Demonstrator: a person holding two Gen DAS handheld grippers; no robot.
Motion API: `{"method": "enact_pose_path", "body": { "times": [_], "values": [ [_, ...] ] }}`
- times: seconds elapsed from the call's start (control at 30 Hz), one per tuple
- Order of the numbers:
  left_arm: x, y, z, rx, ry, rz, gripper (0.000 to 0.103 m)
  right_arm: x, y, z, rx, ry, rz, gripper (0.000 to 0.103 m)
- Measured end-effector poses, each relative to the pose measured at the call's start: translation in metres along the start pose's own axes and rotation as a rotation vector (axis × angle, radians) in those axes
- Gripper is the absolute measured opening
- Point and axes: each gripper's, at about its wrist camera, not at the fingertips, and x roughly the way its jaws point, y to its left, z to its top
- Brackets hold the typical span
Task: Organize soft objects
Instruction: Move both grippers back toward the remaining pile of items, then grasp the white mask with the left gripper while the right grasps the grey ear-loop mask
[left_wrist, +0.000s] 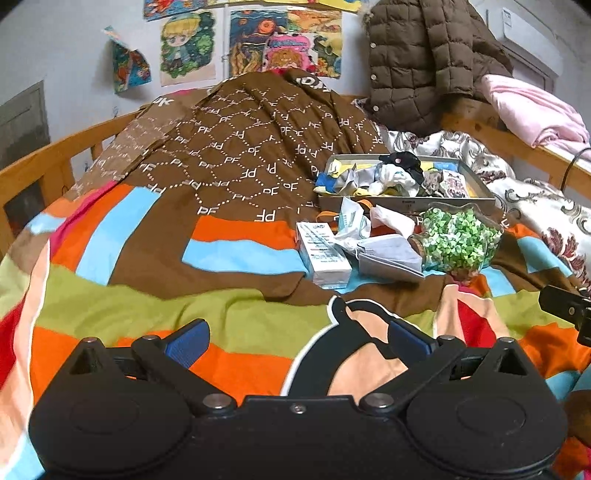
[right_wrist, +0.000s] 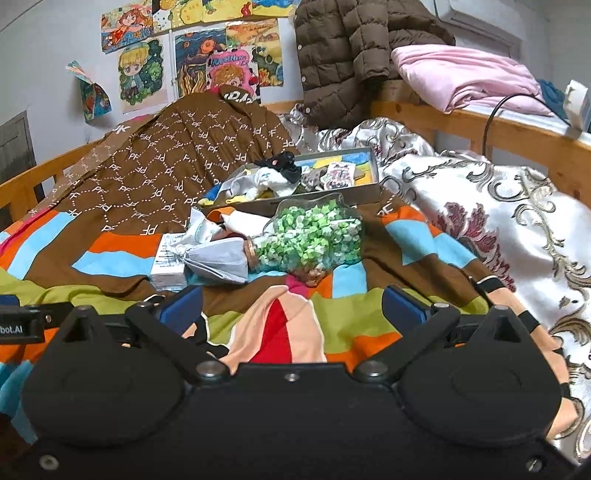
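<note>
A grey tray (left_wrist: 406, 203) (right_wrist: 364, 192) on the bed holds soft items: white socks (left_wrist: 391, 177) (right_wrist: 275, 181), a black cloth (left_wrist: 404, 159) (right_wrist: 282, 161) and yellow and blue pieces. In front of it lie a grey cloth bundle (left_wrist: 388, 256) (right_wrist: 218, 260), a white box (left_wrist: 323, 254) (right_wrist: 168, 264) and a clear jar of green paper stars (left_wrist: 460, 238) (right_wrist: 314, 236) on its side. My left gripper (left_wrist: 297, 339) is open and empty above the striped quilt. My right gripper (right_wrist: 291, 306) is open and empty, short of the jar.
A brown patterned blanket (left_wrist: 240, 147) (right_wrist: 166, 166) covers the far bed. A white embroidered quilt (right_wrist: 498, 221) lies right. A brown puffer coat (left_wrist: 417, 62) and pink bedding (right_wrist: 461, 77) rest on the wooden rail (left_wrist: 55, 162).
</note>
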Motion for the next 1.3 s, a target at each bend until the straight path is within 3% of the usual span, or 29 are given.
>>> {"method": "enact_pose_path", "body": {
  "times": [0.37,0.7,0.93,1.1,1.3],
  "values": [
    [0.018,-0.003,0.053,0.082,-0.016,-0.022,0.102,0.051,0.020,0.014,-0.059,-0.010,0.027,0.102],
    [0.038,-0.012,0.112,0.247,0.020,-0.010,0.102,0.126,0.042,0.055,-0.106,-0.054,0.073,0.102],
    [0.086,-0.010,0.124,0.384,0.057,-0.050,0.102,0.190,0.062,0.072,-0.207,-0.090,0.168,0.102],
    [0.128,-0.005,0.135,0.363,0.073,-0.075,0.102,0.222,0.079,0.066,-0.329,-0.086,0.227,0.102],
    [0.178,-0.014,0.152,0.316,0.116,-0.198,0.102,0.236,0.105,0.054,-0.505,-0.088,0.266,0.102]
  ]
}}
